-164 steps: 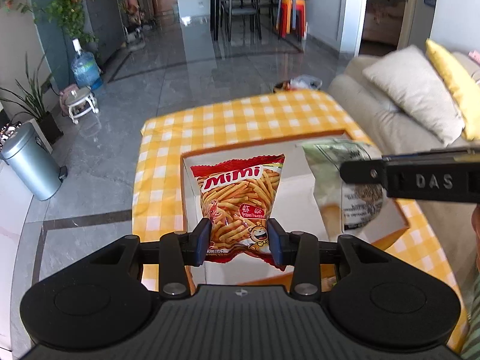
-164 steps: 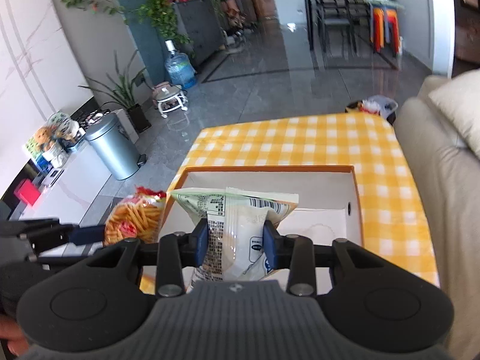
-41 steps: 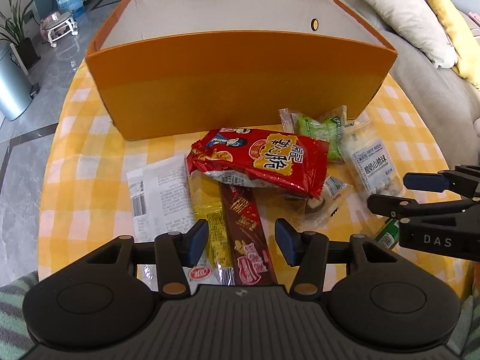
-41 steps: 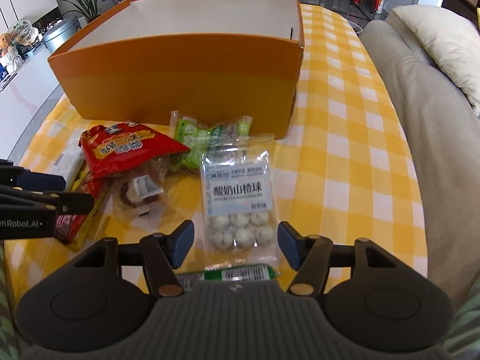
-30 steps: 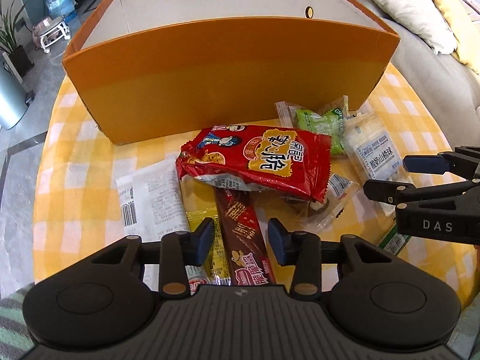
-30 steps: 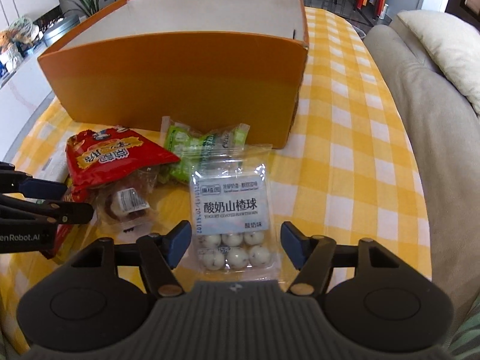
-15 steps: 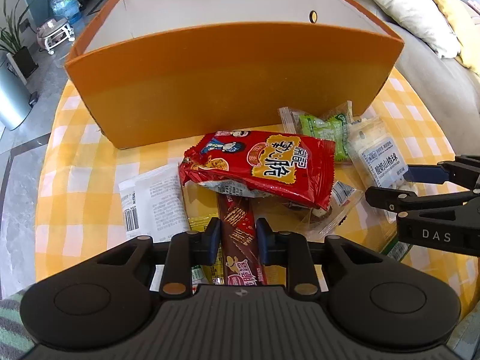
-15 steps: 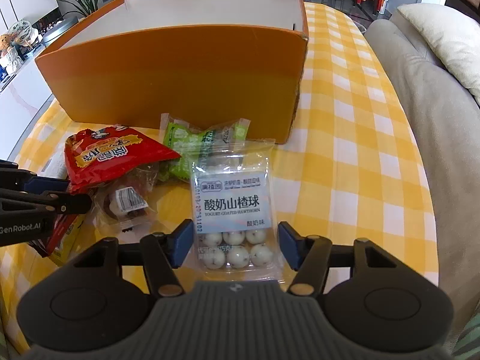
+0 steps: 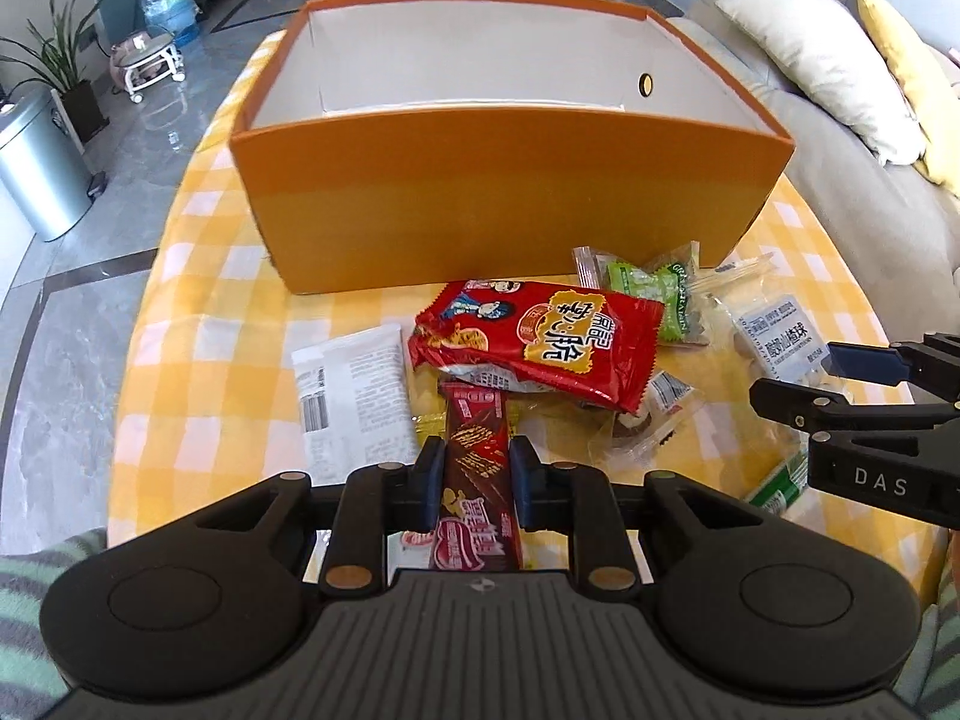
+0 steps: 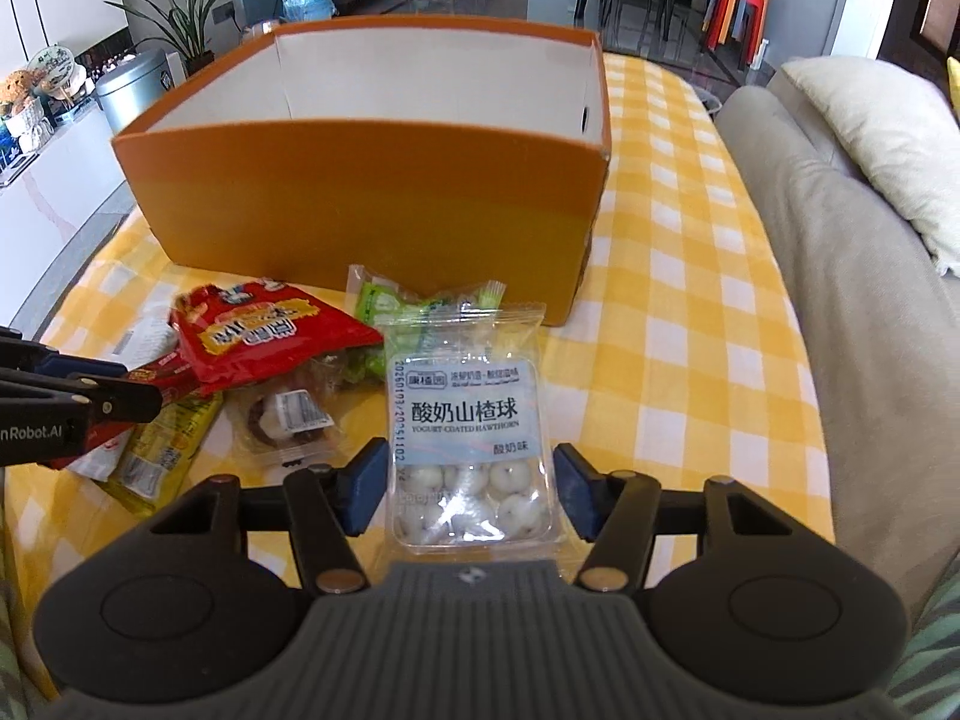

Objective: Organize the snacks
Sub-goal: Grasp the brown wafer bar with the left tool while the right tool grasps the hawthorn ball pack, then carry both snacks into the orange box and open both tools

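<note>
The left claw (image 9: 471,483) pinches a brown wafer bar (image 9: 477,462), its far end under the red snack bag (image 9: 540,348). The orange box (image 9: 498,198) stands behind on the checked surface (image 10: 690,372). The right claw (image 10: 468,492), its jaws having just narrowed, stands spread astride the hawthorn-ball packet (image 10: 468,420); pad contact cannot be told.

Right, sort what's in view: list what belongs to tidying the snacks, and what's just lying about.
Part of the job:
- orange box
- brown wafer bar, clamped in the left gripper
- hawthorn ball pack, between the right gripper jaws
- red crisp bag
- green sweet packet
- white packet

Just lying about:
- cream pillow
- metal bin
- water bottle
</note>
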Demonstrator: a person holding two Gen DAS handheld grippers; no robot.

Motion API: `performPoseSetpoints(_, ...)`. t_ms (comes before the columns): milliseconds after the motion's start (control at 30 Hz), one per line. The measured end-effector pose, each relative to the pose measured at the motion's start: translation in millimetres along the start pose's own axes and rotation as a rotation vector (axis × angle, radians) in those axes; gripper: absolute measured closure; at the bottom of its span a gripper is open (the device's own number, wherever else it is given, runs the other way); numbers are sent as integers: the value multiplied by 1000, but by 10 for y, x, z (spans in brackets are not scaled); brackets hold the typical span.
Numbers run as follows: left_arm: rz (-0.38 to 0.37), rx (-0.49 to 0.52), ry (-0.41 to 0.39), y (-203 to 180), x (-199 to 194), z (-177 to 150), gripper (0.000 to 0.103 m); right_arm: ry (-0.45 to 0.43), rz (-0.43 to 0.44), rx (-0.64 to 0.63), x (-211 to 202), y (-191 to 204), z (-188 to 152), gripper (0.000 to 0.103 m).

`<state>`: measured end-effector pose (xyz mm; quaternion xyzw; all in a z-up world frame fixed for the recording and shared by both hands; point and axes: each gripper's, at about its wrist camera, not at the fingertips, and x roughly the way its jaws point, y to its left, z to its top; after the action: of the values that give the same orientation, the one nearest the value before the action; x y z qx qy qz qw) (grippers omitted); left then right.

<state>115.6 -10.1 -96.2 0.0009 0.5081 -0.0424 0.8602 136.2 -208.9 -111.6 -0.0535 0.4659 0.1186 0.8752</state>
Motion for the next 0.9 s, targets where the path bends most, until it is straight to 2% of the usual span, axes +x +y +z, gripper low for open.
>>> performPoseSetpoints(367,-16,-6,-64,-25,-385,-46,78,-28,-6,20,-335,34,-20,46)
performPoseSetpoints(900,-42,31,-247,-54,-969,183,78,-106,25,47,-818,65,132,46)
